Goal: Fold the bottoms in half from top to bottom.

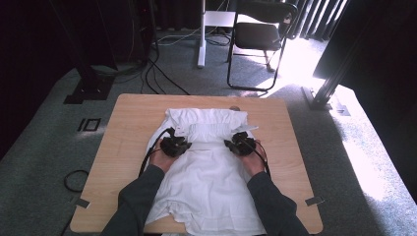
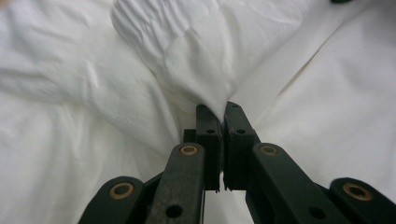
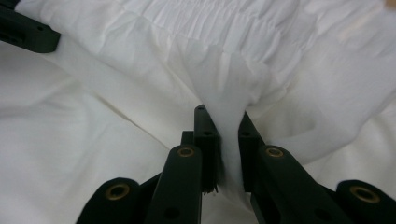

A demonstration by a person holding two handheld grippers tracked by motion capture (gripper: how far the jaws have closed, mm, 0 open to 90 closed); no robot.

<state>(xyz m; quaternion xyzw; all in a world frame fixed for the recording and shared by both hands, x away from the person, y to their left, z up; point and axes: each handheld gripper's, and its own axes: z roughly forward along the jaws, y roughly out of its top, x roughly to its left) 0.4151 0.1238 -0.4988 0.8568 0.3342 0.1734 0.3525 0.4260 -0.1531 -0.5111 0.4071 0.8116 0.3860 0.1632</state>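
White garment (image 1: 209,182) lies spread on the table (image 1: 133,118), its far end doubled back toward the middle. Left tongs (image 1: 183,145) and right tongs (image 1: 231,144) are each clamped on a pinch of that folded edge. Looks like the first fold is underway; the near half is still unfolded and overhangs the table's near edge.

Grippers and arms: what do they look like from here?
Both the left gripper and right gripper are black, each trailing a black cable. Up close, the jaws are flat black links with brass-coloured rivets. The person wears dark grey long sleeves.
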